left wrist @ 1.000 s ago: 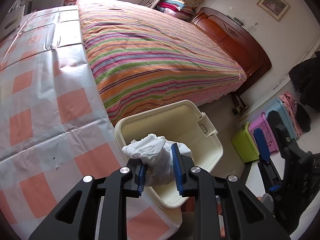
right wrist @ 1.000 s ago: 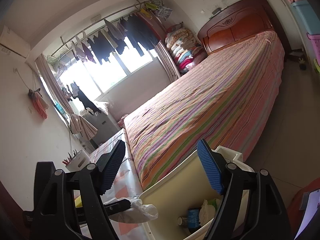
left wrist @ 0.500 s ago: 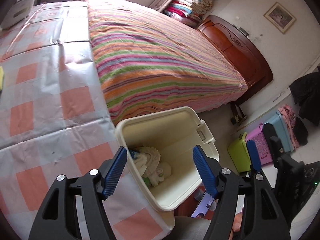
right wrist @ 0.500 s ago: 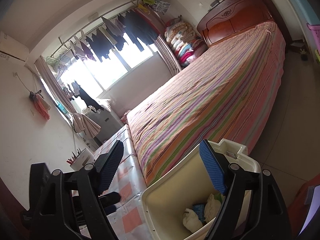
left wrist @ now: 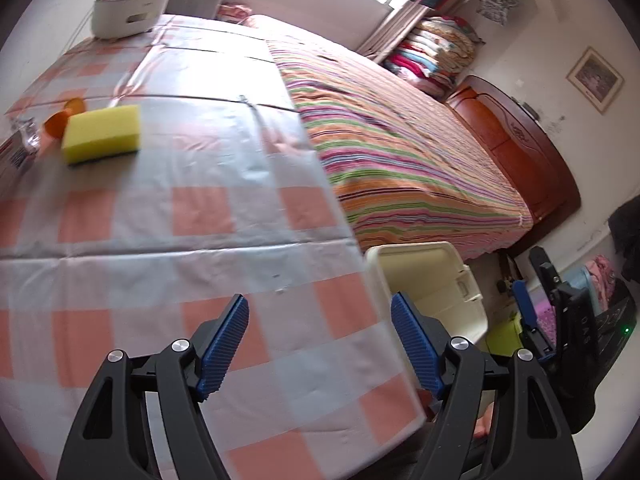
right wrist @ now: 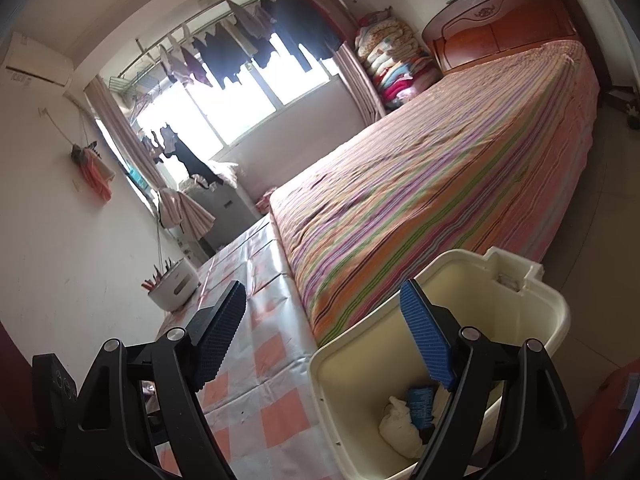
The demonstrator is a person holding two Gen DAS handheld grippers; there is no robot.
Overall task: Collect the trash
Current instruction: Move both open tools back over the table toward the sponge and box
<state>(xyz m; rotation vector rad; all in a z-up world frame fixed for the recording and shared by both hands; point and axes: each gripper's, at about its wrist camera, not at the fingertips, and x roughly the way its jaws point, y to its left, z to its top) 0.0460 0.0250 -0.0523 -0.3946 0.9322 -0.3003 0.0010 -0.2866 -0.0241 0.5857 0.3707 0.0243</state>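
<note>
Left gripper (left wrist: 318, 344) just opened, empty | right gripper (right wrist: 322, 332) spread over bin (right wrist: 560, 312) | yellow sponge (left wrist: 102, 133): light, squashy; pinch its long sides

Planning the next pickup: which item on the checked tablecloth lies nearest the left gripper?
The yellow sponge. The orange piece and the white holder lie farther from the open, empty left gripper.

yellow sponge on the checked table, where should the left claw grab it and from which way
Grip the yellow sponge across its short width, pads on the two long side faces, coming down from above. It lies flat on the checked tablecloth as a low block, long faces clear. The open left claw looks wide enough.
</note>
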